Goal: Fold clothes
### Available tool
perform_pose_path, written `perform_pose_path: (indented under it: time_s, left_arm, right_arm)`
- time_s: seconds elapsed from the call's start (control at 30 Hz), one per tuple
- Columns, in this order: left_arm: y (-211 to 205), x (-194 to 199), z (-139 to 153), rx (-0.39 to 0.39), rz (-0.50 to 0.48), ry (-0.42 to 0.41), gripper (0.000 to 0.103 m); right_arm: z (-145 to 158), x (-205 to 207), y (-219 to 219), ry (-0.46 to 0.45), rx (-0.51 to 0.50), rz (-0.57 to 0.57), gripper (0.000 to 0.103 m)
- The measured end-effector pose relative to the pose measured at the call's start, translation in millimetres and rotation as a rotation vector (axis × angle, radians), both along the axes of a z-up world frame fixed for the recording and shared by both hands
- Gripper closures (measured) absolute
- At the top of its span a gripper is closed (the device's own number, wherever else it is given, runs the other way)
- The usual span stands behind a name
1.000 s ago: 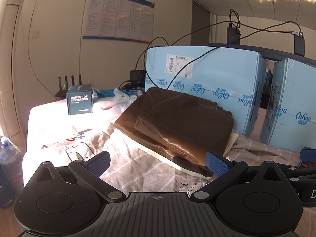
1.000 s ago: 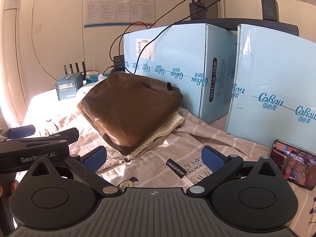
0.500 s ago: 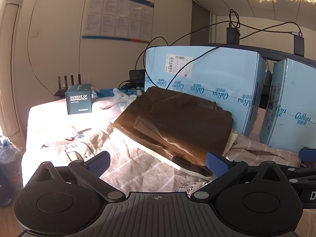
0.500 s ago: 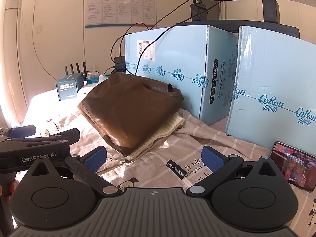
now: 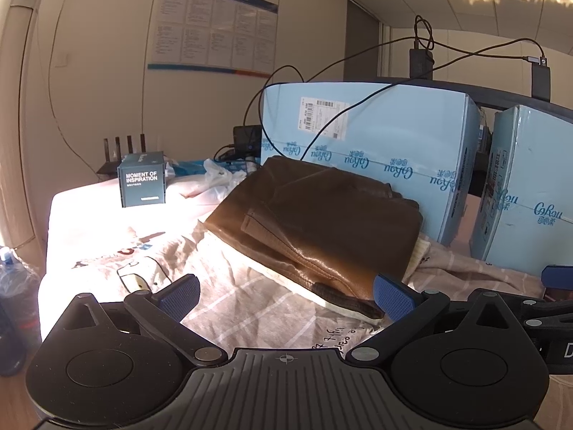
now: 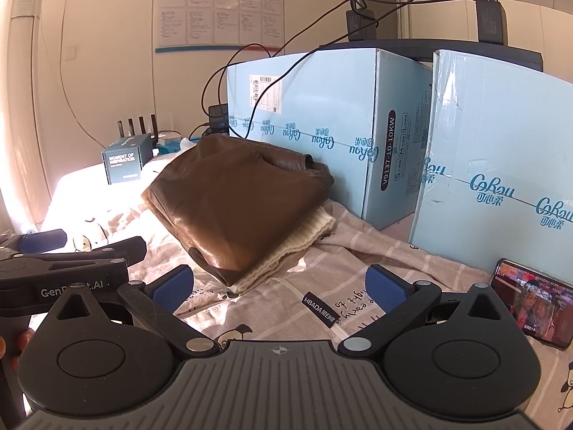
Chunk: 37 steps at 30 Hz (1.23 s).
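Bed sheet: both grippers level, spread, empty.

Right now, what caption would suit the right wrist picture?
Open right gripper faces a folded brown leather jacket stacked on a cream knit.

Ahead of me: two pale blue cartons side by side; a small dark box lettered "MOMENT OF INSPIRATION"; a phone, screen lit, on my right; a wall notice board; black cables draped over the cartons.
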<state>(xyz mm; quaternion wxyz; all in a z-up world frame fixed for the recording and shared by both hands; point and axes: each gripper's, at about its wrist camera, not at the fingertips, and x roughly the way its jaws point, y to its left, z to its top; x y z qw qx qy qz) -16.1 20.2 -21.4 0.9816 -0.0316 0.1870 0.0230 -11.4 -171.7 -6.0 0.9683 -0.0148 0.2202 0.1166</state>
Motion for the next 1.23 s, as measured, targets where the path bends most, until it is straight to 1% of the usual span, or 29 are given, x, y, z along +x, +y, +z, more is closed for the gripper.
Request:
perform_pose_path:
  time_s: [1.23]
  left_arm:
    - [-1.5, -0.9, -0.1, -0.011, -0.029, 0.006, 0.0]
  right_arm:
    - [3.0, -1.9, -2.4, -0.029, 0.021, -0.002, 0.0]
